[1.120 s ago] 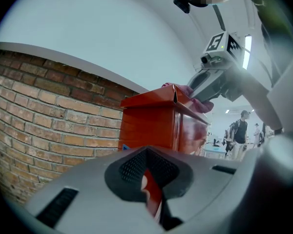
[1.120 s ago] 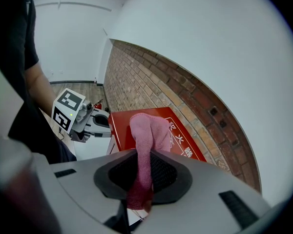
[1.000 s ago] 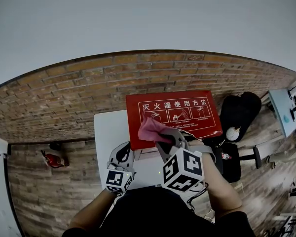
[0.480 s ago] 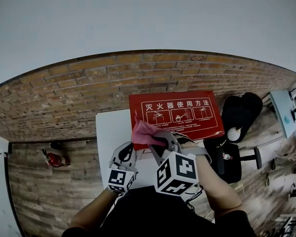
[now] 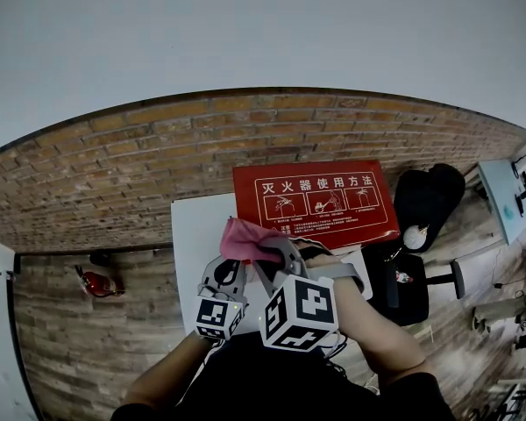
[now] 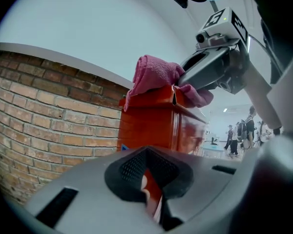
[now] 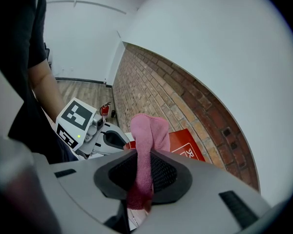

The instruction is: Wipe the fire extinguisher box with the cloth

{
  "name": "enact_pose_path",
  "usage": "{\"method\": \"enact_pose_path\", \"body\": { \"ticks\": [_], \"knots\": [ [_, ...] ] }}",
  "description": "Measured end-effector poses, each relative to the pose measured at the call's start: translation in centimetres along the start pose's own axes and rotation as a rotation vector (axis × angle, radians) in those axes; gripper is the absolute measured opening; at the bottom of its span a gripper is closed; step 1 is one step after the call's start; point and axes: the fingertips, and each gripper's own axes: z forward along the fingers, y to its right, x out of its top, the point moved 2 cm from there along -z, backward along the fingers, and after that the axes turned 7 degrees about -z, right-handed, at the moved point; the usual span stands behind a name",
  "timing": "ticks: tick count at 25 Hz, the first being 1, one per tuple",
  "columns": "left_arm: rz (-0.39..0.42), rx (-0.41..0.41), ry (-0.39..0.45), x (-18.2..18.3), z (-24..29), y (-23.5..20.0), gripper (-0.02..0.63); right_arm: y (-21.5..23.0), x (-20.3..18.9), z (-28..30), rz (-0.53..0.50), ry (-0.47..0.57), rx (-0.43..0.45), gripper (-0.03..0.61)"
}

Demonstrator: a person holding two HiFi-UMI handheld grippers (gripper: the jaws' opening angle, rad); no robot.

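The red fire extinguisher box (image 5: 324, 202) with white print lies flat on a white table (image 5: 193, 226) against a brick wall. My right gripper (image 5: 263, 251) is shut on a pink cloth (image 5: 243, 239), which rests on the box's near left corner. From the left gripper view the cloth (image 6: 154, 77) drapes over the box's top edge (image 6: 156, 126), with the right gripper (image 6: 210, 69) above it. In the right gripper view the cloth (image 7: 146, 135) stands up between the jaws. My left gripper (image 5: 221, 274) is shut on nothing, just left of the box over the table.
A small red fire extinguisher (image 5: 92, 281) stands on the wooden floor at the left. A black chair (image 5: 425, 196) sits right of the table. People stand far off in the room (image 6: 239, 130).
My right gripper has drawn the pink cloth leftward and toward me across the box top, from the printed face to the near left corner. The left gripper has stayed put.
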Motion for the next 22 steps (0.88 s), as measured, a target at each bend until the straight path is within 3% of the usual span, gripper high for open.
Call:
{"method": "enact_pose_path", "body": {
  "ticks": [11, 18, 22],
  "knots": [
    [-0.012, -0.027, 0.005, 0.0, -0.3, 0.2, 0.018, -1.1, 2.1, 0.2, -0.001, 0.022, -0.031, 0.072],
    [-0.011, -0.082, 0.015, 0.4, -1.1, 0.5, 0.018, -0.9, 3.2, -0.2, 0.076, 0.128, -0.109, 0.072],
    [-0.018, -0.088, 0.018, 0.7, -2.4, -0.3, 0.018, -0.4, 3.1, -1.2, 0.169, 0.211, -0.178, 0.072]
  ]
}}
